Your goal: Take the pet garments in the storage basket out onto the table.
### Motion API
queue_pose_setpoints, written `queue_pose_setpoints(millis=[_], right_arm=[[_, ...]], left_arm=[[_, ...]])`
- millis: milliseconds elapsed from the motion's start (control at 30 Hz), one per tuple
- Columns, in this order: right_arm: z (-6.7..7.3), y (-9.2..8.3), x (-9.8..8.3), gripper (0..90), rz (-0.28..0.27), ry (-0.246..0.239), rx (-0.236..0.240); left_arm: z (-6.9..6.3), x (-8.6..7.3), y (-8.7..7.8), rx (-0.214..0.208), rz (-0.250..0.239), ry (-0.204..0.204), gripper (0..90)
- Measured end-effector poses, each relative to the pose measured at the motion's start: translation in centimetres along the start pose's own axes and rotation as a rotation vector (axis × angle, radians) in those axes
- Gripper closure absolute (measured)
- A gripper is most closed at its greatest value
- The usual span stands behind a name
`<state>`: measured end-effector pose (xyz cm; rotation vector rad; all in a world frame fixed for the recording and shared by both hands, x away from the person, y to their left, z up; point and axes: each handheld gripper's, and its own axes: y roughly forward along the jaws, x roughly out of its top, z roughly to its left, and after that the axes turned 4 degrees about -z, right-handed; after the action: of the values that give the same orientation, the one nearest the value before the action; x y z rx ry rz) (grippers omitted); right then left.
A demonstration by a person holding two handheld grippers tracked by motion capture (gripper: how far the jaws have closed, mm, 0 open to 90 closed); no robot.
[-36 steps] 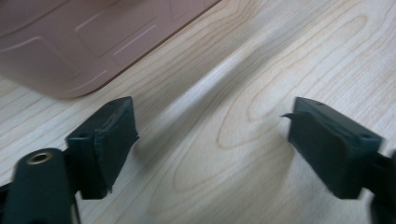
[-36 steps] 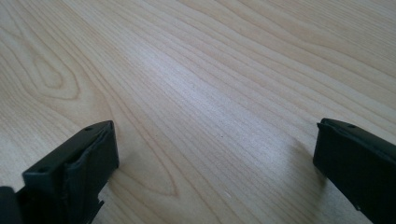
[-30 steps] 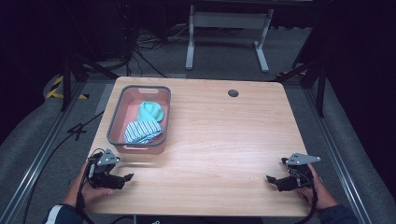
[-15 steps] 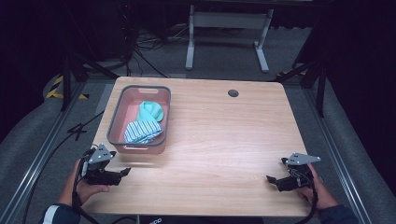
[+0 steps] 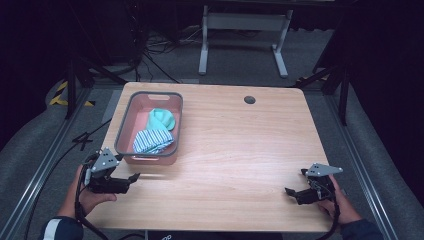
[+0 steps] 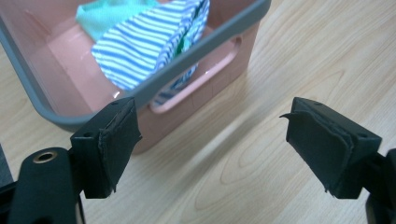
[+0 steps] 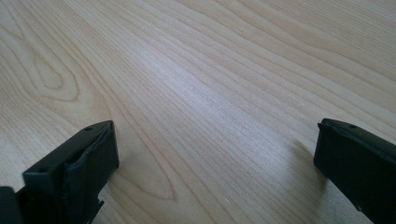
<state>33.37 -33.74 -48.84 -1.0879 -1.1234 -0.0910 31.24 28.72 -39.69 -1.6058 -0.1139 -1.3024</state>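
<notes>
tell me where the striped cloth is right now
In the high view the striped cloth lies in the near end of the pink basket at the table's left, beside a teal cloth, just beyond the open left gripper.

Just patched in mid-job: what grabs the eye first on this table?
The pink bin with a grey rim at the table's left, holding a striped cloth near its front and a teal cloth behind it. The left gripper sits just in front of the bin, jaws open and empty. The right gripper, also open, is at the near right corner over bare wood.
</notes>
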Motion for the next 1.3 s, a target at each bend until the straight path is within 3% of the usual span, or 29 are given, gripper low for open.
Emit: queue_pose_setpoints(millis=[200, 467, 567, 667, 900, 1133, 1300], right_arm=[[0.0, 0.0, 0.0, 0.3, -0.001, 0.000, -0.002], [0.1, -0.1, -0.1, 0.4, 0.000, 0.003, -0.007], [0.1, -0.1, -0.1, 0.4, -0.001, 0.004, -0.006], [0.1, -0.1, -0.1, 0.4, 0.000, 0.003, -0.007], [0.1, -0.1, -0.1, 0.4, 0.000, 0.003, -0.006], [0.1, -0.1, -0.1, 0.4, -0.002, 0.005, -0.006], [0.1, -0.1, -0.1, 0.4, -0.002, 0.006, -0.006]], left_arm=[[0.4, 1.3, 0.0, -0.002, -0.011, -0.004, 17.4], [0.7, 3.6, 0.3, 0.017, 0.005, 0.046, 17.1], [1.0, 4.5, 0.8, 0.002, 0.004, 0.036, 17.1], [1.5, 5.3, 1.5, 0.004, 0.039, 0.058, 17.1], [2.2, 6.8, 3.5, -0.006, 0.102, 0.064, 16.9], [2.8, 8.0, 4.9, -0.001, 0.137, 0.072, 16.7], [3.5, 8.4, 6.2, -0.009, 0.165, 0.052, 16.7]])
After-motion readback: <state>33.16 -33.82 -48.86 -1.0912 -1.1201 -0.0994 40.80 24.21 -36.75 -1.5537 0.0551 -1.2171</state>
